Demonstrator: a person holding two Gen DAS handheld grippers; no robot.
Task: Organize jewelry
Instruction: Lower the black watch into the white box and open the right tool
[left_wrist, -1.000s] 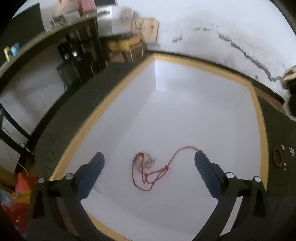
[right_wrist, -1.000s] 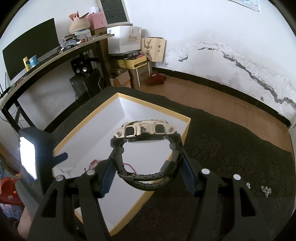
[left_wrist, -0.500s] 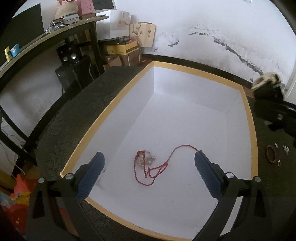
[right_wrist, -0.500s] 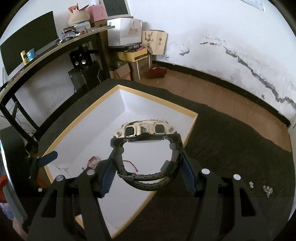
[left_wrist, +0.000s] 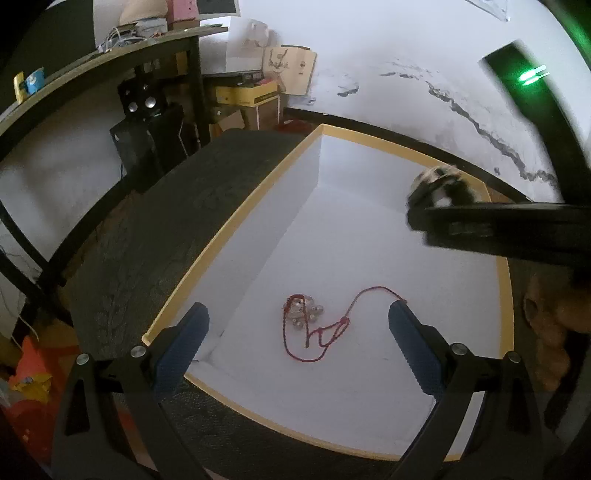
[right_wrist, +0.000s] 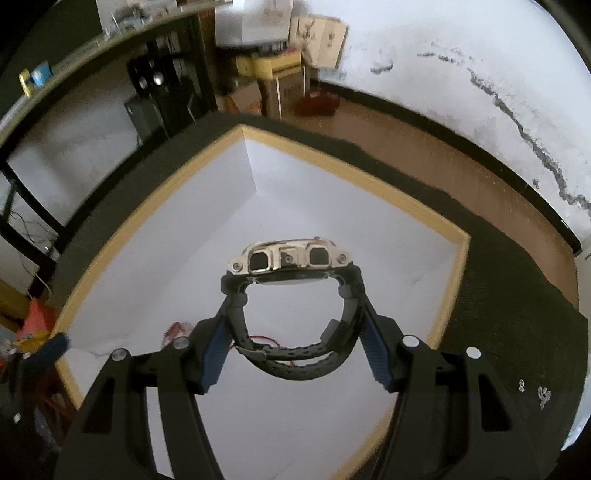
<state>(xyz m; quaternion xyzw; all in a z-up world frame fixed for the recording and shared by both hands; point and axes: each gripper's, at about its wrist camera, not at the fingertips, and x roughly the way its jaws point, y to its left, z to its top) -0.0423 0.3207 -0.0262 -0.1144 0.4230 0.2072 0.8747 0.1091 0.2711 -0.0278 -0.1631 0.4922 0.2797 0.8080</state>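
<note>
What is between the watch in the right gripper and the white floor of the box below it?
Nothing visible. The watch hangs over bare box floor; the red cord necklace lies off to one side, near the open left gripper.

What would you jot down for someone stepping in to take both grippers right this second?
Right gripper: shut on the watch, gripping its black strap on both sides, held above the inside of the white box.
Left gripper: open and empty, over the near end of the box.
Done: the red cord necklace with its clear beads lies on the box floor.
Left: set the watch down in the box, clear of the necklace if possible, and let go. Then collect the small pieces lying on the dark mat outside the box; they are too small to identify.
</note>
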